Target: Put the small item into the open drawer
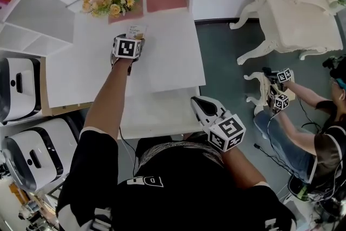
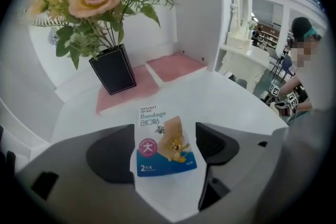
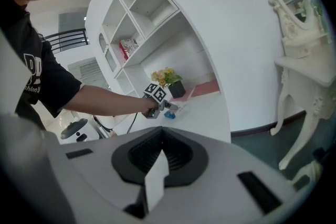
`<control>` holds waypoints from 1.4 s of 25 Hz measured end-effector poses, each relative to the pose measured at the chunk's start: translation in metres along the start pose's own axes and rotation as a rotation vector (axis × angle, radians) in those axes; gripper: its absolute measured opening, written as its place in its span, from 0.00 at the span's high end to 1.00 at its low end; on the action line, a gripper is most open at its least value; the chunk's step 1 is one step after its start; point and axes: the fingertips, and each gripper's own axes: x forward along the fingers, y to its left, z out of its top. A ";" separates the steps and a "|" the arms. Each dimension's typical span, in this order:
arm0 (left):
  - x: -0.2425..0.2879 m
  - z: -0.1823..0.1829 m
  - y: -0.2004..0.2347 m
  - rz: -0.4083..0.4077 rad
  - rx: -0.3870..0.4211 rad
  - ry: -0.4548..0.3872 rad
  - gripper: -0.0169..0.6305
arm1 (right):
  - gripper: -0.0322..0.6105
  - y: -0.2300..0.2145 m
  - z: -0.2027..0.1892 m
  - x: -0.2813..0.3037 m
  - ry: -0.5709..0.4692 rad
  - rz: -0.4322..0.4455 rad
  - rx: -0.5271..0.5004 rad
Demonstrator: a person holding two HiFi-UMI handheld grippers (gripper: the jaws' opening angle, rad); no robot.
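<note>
Reaching across the white tabletop [image 1: 167,57], we hold the left gripper [image 1: 131,38] over a bandage packet [image 2: 165,144], its jaws spread wide and standing one to each side of the packet without touching it. The packet lies flat on the tabletop in the lower centre of the left gripper view, just in front of a black vase of flowers [image 2: 113,68] and two pink mats [image 2: 176,65]; in the head view it sits in the upper left, just below the bouquet. The right gripper [image 1: 203,108] waits low in the centre of the head view, jaws pressed together on nothing. The packet looks to us thin, light and bendy, a glossy sachet that will weigh almost nothing but lies so flat on the smooth top that it may skid or buckle instead of lifting. We judge the best hold to be across its narrow width, pads on the two long edges near the middle, closed gently. A lower white ledge [image 1: 157,113] under the tabletop's near edge may be the open drawer; we cannot tell. At the right edge of the head view a second person [image 1: 324,132] sits with grippers of their own.
</note>
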 end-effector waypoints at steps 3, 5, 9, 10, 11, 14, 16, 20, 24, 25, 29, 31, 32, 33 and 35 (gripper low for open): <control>0.016 0.004 0.007 -0.006 -0.023 0.045 0.40 | 0.94 -0.003 -0.002 0.006 0.016 0.000 0.003; 0.022 0.007 0.009 -0.015 -0.037 0.079 0.39 | 0.94 -0.005 -0.002 0.011 0.020 -0.001 0.009; 0.039 0.006 0.010 -0.036 -0.050 0.130 0.37 | 0.94 -0.008 0.001 0.017 0.022 -0.016 0.018; 0.043 0.005 0.011 -0.046 -0.068 0.140 0.36 | 0.94 -0.010 0.001 0.017 0.022 -0.022 0.019; 0.046 0.003 0.011 -0.057 -0.093 0.145 0.36 | 0.94 -0.012 0.001 0.016 0.022 -0.029 0.021; 0.053 0.004 0.014 -0.067 -0.122 0.148 0.36 | 0.94 -0.019 -0.001 0.013 0.021 -0.058 0.031; 0.057 0.006 0.016 -0.062 -0.082 0.152 0.35 | 0.94 -0.022 -0.004 0.012 0.021 -0.077 0.042; 0.061 0.007 0.015 -0.076 -0.044 0.167 0.35 | 0.94 -0.025 -0.008 0.011 0.020 -0.101 0.056; 0.064 0.004 0.017 -0.126 -0.130 0.143 0.32 | 0.94 -0.024 -0.009 0.013 0.018 -0.110 0.058; 0.064 0.003 0.018 -0.133 -0.152 0.131 0.32 | 0.94 -0.023 -0.009 0.013 0.017 -0.111 0.059; 0.065 0.004 0.018 -0.130 -0.155 0.111 0.32 | 0.94 -0.021 -0.013 0.013 0.026 -0.114 0.060; 0.064 0.005 0.018 -0.128 -0.156 0.113 0.32 | 0.94 -0.020 -0.014 0.012 0.029 -0.117 0.060; 0.064 0.005 0.018 -0.126 -0.155 0.111 0.32 | 0.94 -0.019 -0.014 0.011 0.028 -0.119 0.059; 0.063 0.004 0.018 -0.124 -0.150 0.110 0.32 | 0.94 -0.018 -0.014 0.010 0.028 -0.120 0.058; 0.061 0.001 0.018 -0.124 -0.145 0.123 0.32 | 0.94 -0.016 -0.014 0.008 0.028 -0.123 0.054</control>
